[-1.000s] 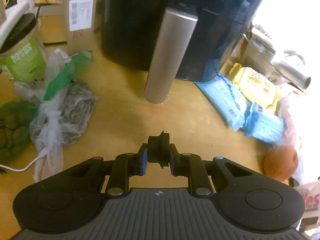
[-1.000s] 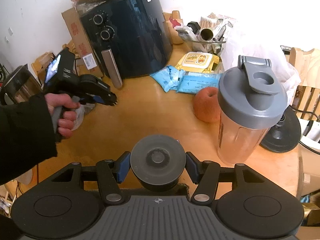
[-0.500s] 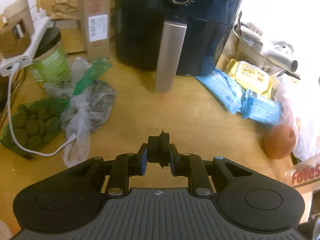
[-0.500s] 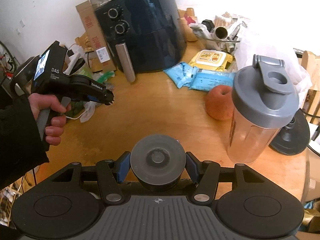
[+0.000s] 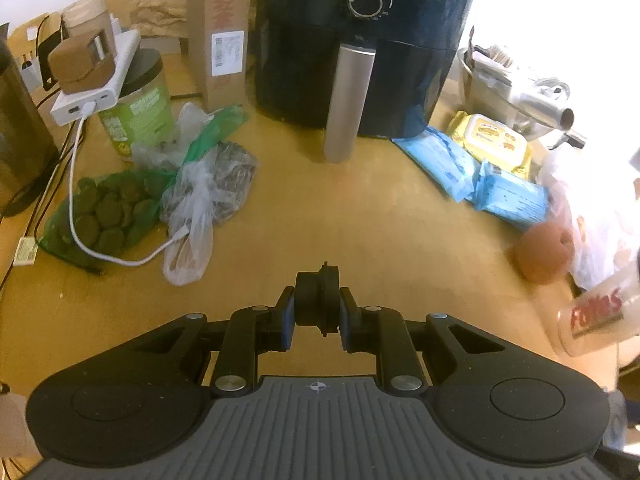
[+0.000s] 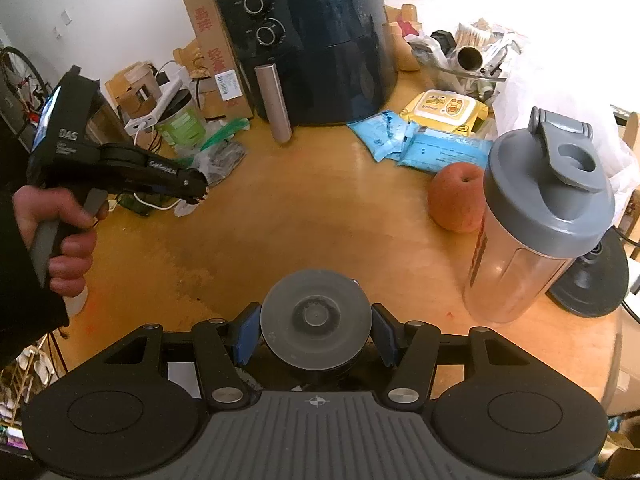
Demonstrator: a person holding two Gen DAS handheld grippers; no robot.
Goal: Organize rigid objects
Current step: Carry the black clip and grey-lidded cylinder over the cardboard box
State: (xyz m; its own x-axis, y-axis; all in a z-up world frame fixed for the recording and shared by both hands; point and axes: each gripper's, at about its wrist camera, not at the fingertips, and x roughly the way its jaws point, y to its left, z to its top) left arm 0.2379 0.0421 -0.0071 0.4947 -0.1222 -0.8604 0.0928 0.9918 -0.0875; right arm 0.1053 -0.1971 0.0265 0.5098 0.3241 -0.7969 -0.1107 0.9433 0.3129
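both grippers angled down, jaws clamped on loads

Lived-in home, most likely a kitchen or dining corner. Shown by a worn yellow wooden table crowded with household clutter: a dark blue round air fryer with two dials and a metal handle, a clear plastic shaker bottle with a grey flip lid, a reddish-orange apple, blue and yellow soft packs of wet wipes, knotted plastic bags of snacks and seeds, a green-labelled round tin, a tall brown cardboard box. White power bank with a white charging cable on the tin. Bicycle wheel against a plain white wall.
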